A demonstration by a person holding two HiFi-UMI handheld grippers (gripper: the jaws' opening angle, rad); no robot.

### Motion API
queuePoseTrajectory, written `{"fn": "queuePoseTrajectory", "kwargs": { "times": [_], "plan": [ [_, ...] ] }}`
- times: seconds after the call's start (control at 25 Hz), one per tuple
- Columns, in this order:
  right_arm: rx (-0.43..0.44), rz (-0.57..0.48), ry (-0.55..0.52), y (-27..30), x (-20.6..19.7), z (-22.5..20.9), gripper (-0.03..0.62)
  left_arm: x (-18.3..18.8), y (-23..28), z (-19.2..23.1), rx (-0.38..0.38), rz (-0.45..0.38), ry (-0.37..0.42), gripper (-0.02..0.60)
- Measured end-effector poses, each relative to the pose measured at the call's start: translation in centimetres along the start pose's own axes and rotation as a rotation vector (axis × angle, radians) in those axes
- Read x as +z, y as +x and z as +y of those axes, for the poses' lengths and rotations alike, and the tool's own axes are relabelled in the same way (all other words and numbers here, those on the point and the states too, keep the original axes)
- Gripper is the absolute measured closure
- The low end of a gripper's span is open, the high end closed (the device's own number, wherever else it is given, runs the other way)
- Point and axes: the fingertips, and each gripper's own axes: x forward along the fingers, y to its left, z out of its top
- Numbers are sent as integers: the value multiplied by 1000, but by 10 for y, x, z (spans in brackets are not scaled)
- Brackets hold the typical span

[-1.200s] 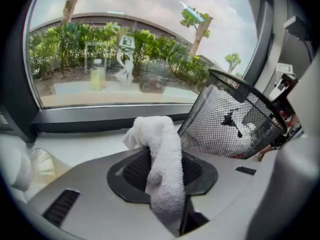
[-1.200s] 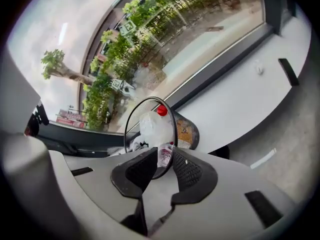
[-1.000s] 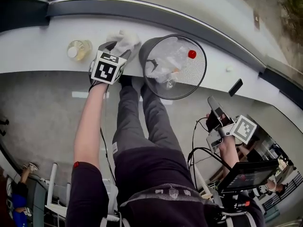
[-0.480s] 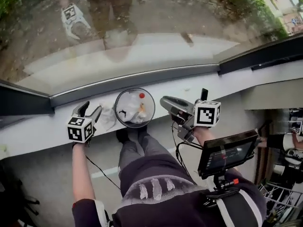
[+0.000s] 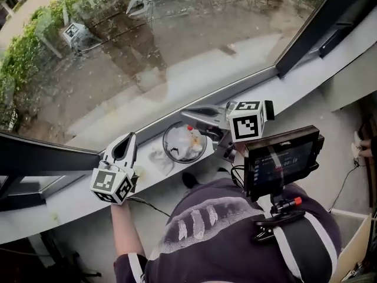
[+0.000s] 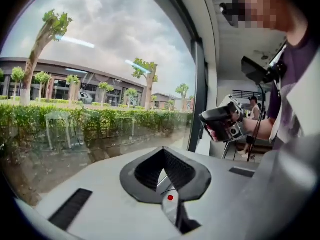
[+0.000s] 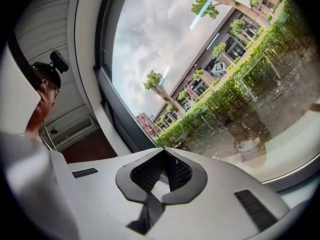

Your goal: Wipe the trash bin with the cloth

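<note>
Below, round trash bin beside crumpled cloth.

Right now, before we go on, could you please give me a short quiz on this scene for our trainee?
1. True or false: the left gripper holds the cloth.
2. What is in the trash bin? A) nothing B) crumpled clear plastic and a red-capped bottle C) the cloth
3. How do the right gripper's jaws stand?
Key:
1. False: the cloth lies on the ledge beside the trash bin. The left gripper has just closed, and it is empty.
2. B.
3. Together; they have just closed, with nothing between them.
</note>
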Motion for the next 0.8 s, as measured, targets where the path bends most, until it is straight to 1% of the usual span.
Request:
{"fn": "queuePoseTrajectory", "kwargs": {
  "times": [0.08, 0.2, 0.32, 0.44, 0.56, 0.64, 0.72, 0.8],
  "plan": [
    [32, -5, -17, 1, -1, 3, 593, 2, -5, -8, -6, 12, 26, 583],
    [74, -18, -9, 4, -1, 8, 594, 4, -10, -18, -13, -2, 24, 583],
    [84, -26, 8, 7, 0, 11, 594, 8, -9, -26, -31, -30, 12, 583],
    [92, -27, 16, -1, -2, 13, 594, 16, -6, -43, -60, -47, 23, 583],
    [83, -29, 18, -41, -8, 9, 594, 29, 5, -87, -75, -54, 69, 583],
    [66, -9, 1, -82, -12, 9, 594, 36, 19, -131, -74, -57, 87, 583],
    [54, 9, -14, -126, -17, 9, 594, 39, 32, -182, -77, -53, 83, 583],
    [73, 21, -1, -158, -27, 7, 594, 33, 37, -223, -68, -31, 75, 583]
  ]
}}
